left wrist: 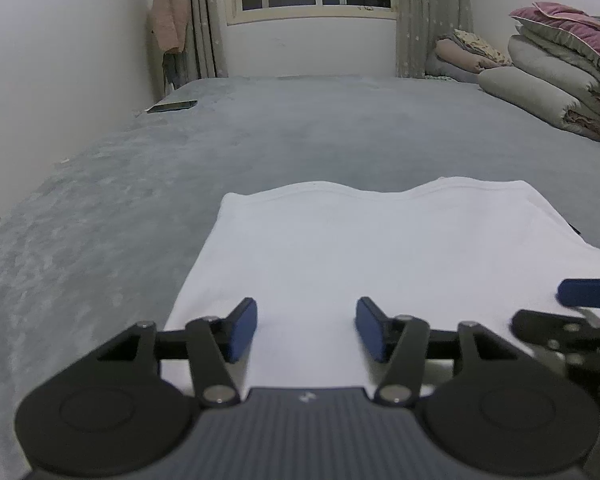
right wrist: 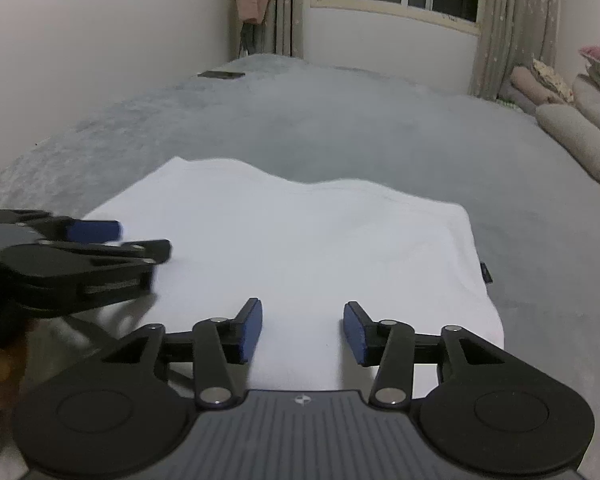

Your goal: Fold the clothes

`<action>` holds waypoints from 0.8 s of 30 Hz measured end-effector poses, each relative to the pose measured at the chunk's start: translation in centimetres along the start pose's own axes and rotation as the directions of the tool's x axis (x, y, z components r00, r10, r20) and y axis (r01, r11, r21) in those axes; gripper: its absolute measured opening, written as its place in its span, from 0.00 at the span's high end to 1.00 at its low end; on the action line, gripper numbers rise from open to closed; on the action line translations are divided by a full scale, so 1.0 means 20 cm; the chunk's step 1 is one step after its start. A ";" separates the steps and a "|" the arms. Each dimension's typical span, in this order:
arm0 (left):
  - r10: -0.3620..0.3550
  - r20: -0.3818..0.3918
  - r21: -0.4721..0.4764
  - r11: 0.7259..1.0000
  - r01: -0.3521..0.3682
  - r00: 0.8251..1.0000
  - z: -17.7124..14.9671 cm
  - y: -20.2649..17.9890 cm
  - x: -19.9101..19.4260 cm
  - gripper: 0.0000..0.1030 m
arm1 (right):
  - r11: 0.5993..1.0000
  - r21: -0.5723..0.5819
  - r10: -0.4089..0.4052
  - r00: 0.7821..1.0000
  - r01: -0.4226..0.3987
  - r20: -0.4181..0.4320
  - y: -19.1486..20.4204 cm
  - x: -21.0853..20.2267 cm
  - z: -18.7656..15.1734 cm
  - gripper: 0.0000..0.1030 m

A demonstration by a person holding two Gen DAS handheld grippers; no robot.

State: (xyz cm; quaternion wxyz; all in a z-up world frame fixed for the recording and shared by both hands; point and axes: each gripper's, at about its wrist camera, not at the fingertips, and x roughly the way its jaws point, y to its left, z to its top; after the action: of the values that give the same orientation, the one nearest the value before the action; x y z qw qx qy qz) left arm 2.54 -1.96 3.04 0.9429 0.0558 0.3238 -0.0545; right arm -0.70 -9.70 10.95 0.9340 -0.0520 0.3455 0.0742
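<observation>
Two open claws [left wrist: 306,330] [right wrist: 302,332], white garment [left wrist: 380,248] beneath

The folded white cotton-like garment [left wrist: 380,248] looks smooth and matt, lying on the grey bed cover [left wrist: 180,168], a soft, mottled, plush-looking cloth. The fingers [left wrist: 242,330] of both grippers carry matt blue rubbery pads on black matt plastic links with small shiny metal pins, behind a ribbed grey plastic body. At the bed's far right edge, the stacked grey and pink quilts [left wrist: 560,76] look padded and faintly sheeny.
</observation>
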 end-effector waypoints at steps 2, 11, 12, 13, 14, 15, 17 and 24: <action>0.005 0.002 0.005 1.000 -0.005 1.000 0.00 0.00 0.00 0.45 | 1.000 0.030 0.003 1.000 -0.003 -0.012 -0.01 0.03 -0.01 0.51; -0.059 0.011 -0.047 0.997 0.059 0.998 0.03 0.02 -0.08 0.37 | 0.999 0.044 0.000 0.999 -0.001 0.032 -0.02 -0.05 0.01 0.50; -0.067 0.018 -0.038 0.997 0.067 0.998 0.03 0.01 -0.09 0.35 | 0.999 0.050 0.009 1.000 -0.011 0.027 -0.02 -0.05 0.01 0.50; -0.077 0.016 -0.032 0.996 0.077 0.997 0.02 -0.01 -0.09 0.33 | 0.998 0.054 0.017 1.000 -0.018 0.018 -0.02 -0.04 0.00 0.49; -0.087 0.011 -0.028 0.996 0.088 0.996 0.01 -0.03 -0.08 0.33 | 0.998 0.053 0.019 1.000 -0.019 0.000 -0.03 -0.02 -0.01 0.49; -0.089 0.006 -0.035 0.995 0.089 0.996 0.00 -0.02 -0.07 0.33 | 0.998 0.052 0.021 1.000 -0.020 -0.019 -0.03 0.01 -0.02 0.48; -0.085 -0.006 -0.056 0.995 0.085 0.996 0.00 -0.01 -0.04 0.33 | 0.999 0.030 0.015 0.999 -0.015 -0.031 -0.02 0.03 -0.03 0.46; -0.039 -0.017 -0.050 0.998 0.038 0.999 -0.03 0.04 -0.02 0.30 | 0.996 0.091 0.009 0.999 -0.005 -0.042 -0.15 -0.01 -0.03 0.47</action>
State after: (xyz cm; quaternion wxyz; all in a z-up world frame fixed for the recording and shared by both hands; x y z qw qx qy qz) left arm 2.05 -1.06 2.88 0.9399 0.0268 0.3344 -0.0640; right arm -0.78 -12.74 10.76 0.9276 -0.0097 0.3685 0.0604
